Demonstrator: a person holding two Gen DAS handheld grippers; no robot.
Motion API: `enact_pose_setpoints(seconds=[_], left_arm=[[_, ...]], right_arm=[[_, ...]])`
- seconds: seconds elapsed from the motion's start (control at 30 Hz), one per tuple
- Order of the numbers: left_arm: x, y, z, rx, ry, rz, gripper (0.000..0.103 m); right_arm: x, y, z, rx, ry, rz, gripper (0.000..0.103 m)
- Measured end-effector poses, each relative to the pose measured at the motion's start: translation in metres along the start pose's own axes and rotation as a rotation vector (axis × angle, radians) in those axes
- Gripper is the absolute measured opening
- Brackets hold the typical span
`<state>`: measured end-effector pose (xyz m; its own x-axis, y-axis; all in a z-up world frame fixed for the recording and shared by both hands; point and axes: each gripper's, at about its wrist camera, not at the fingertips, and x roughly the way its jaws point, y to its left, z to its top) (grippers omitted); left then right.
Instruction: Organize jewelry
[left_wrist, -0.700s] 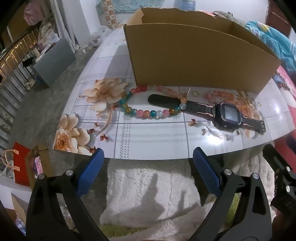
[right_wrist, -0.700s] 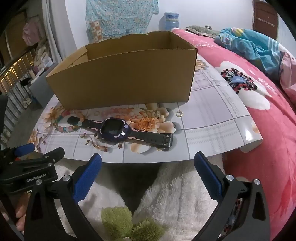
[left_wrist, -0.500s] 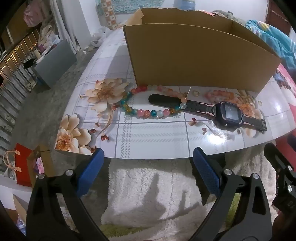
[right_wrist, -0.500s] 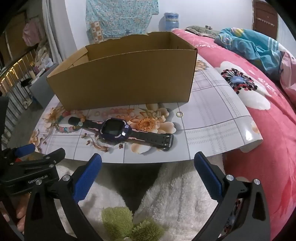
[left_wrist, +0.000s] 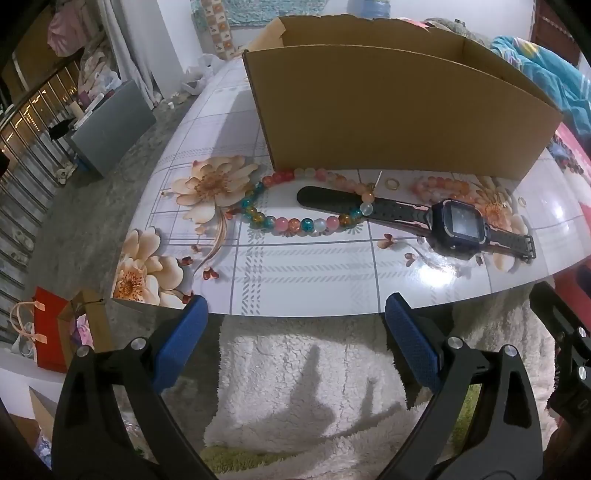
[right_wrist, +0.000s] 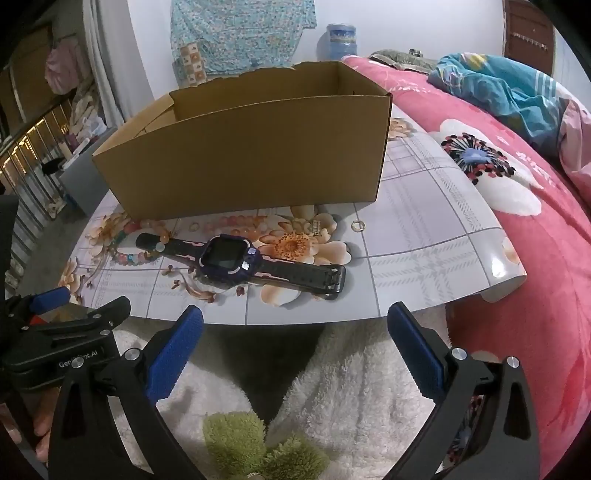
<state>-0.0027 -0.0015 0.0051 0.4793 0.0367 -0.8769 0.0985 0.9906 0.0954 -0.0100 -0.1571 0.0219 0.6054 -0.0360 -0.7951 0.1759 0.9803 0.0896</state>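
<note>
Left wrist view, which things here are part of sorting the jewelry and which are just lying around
Job items: bead bracelet, watch, small ring, cardboard box.

Lying about: red gift bag, grey bin, blue blanket, white fleece.

1. Your left gripper (left_wrist: 291, 341) has black plastic arms with long slots cut through them.
2. Its fingers (left_wrist: 177, 343) carry blue textured pads, each held by round silver screws.
3. Your right gripper (right_wrist: 293, 343) is built the same: black slotted arms, blue pads, silver screws.
4. The left gripper's black body, seen from the right camera, bears white "GenRobot.AI" lettering.
</note>
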Motion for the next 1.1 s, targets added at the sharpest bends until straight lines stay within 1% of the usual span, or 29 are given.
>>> enact_pose_setpoints(seconds=[1.1], left_arm=[[0.0035,-0.0038,-0.0032,0.022,0.009,0.021,0.093]], right_arm=[[0.0031,-0.004,-0.0029,0.016,0.004,0.016,0.097]])
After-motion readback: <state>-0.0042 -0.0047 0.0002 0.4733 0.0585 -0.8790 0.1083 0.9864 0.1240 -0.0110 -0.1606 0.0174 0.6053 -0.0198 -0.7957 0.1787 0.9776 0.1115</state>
